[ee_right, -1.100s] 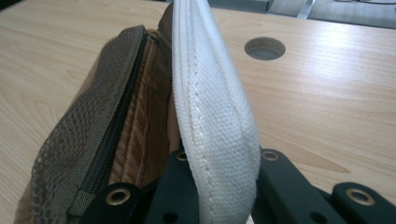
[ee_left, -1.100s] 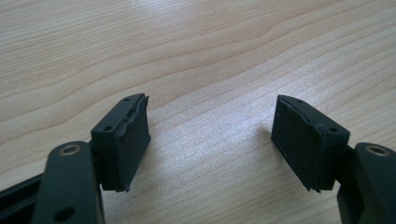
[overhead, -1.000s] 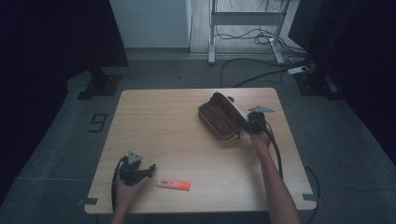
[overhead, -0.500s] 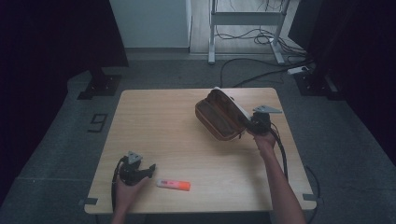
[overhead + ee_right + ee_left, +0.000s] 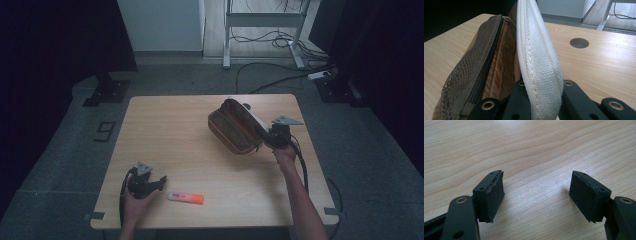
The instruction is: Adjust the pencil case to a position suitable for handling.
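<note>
Pouch (image 5: 235,129) tilted up, clamped in right gripper (image 5: 267,137); left gripper (image 5: 159,182) apart, tabletop-low.

I'm watching through a high camera that is looking forward and down from the near side, taking in the whole wooden table (image 5: 175,130) and the floor beyond. My left gripper camera is hovering close over bare tabletop (image 5: 536,150) at the near left. My right gripper camera is peering almost level along the open pencil case (image 5: 537,57), sharing that case (image 5: 237,127) with the high view.
</note>
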Motion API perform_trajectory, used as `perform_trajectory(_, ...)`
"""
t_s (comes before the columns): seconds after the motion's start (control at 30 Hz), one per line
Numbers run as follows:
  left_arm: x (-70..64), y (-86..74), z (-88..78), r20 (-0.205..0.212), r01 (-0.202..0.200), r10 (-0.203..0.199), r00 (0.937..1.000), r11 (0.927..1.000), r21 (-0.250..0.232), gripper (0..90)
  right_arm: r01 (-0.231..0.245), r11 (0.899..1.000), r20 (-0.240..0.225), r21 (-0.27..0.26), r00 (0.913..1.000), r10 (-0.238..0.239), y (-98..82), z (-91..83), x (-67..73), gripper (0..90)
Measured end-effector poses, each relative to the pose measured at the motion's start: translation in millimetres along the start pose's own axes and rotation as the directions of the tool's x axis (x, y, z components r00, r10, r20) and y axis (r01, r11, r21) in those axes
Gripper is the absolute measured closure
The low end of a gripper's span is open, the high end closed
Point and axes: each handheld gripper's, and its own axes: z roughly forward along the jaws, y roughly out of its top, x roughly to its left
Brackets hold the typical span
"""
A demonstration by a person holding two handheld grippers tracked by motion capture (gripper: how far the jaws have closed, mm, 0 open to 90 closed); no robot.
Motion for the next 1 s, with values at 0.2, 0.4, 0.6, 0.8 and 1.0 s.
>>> perform_trajectory(0.2,0.0,0.0,0.0,-0.001,0.0,0.0,1.0,1.0,0.0,27.3,0.025,1.0,-0.024,-0.003,0.9994,-0.025,1.3,-3.0,8.9,84.0)
perform_trajectory(0.4,0.0,0.0,0.0,-0.001,0.0,0.0,1.0,1.0,0.0,27.3,0.047,0.999,-0.051,-0.003,0.9976,-0.047,2.7,-7.4,18.5,83.9)
perform_trajectory(0.6,0.0,0.0,0.0,0.0,-0.001,0.001,1.0,1.0,0.0,27.3,0.055,0.998,-0.065,-0.003,0.9964,-0.055,-0.2,-10.7,22.8,83.9)
perform_trajectory(0.8,-0.1,0.0,0.0,-0.001,0.0,0.0,1.0,1.0,0.0,27.3,0.047,0.999,-0.07,0.01,0.9965,-0.046,-7.4,-11.0,23.9,83.9)
perform_trajectory(1.0,0.0,0.0,0.0,0.0,-0.001,0.001,1.0,1.0,0.0,27.3,0.062,0.998,-0.088,0.006,0.9942,-0.062,-9.6,-10.6,31.4,83.8)
